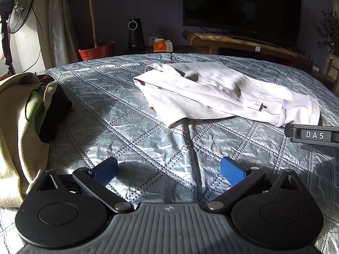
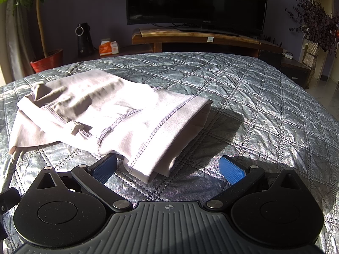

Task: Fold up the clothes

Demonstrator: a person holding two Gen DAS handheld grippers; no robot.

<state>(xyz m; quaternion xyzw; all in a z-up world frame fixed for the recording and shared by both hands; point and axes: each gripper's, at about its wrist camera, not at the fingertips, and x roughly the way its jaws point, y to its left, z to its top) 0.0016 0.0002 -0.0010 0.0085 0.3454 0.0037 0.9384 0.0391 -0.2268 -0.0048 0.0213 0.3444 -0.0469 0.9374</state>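
A pale lilac garment (image 1: 214, 93) lies folded over on the quilted grey bedspread (image 1: 118, 114), seams and a small label showing. My left gripper (image 1: 168, 170) is open, low over bare quilt, well short of the garment's near edge. In the right wrist view the same garment (image 2: 118, 114) reaches close, its hemmed end lying between the open fingers of my right gripper (image 2: 168, 169) without being pinched. The left blue pad (image 2: 106, 170) sits just beside the hem. Part of the right tool (image 1: 313, 135) shows at the left wrist view's right edge.
A heap of other clothes (image 1: 23, 124), beige, green and black, lies at the bed's left side. Beyond the bed stand a TV (image 1: 241, 8) on a wooden bench, a potted plant (image 1: 96, 50), a fan (image 1: 19, 6) and a tissue box (image 1: 163, 45).
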